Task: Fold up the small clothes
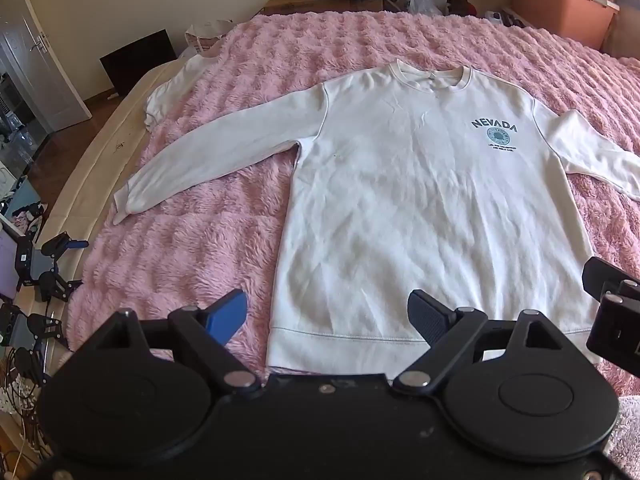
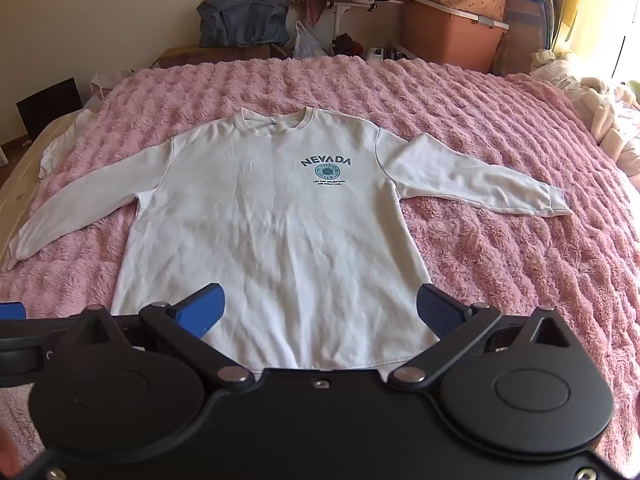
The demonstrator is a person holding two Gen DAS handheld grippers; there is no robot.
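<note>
Lying flat and face up on a pink fluffy blanket (image 2: 500, 128) that covers the bed, a white long-sleeved sweatshirt (image 2: 264, 232) has both sleeves spread outward and its hem nearest the cameras. A dark "NEVADA" print (image 2: 326, 160) marks the chest. The left tongs (image 1: 334, 318) hover above the hem's left corner, jaws spread wide, nothing between them. The right tongs (image 2: 320, 314) hover over the hem's right part, likewise wide open and empty. A second white garment (image 1: 172, 88) lies at the bed's left edge.

Both grippers (image 1: 326, 316) (image 2: 320, 312) down-tilted, jaws apparently wide
</note>
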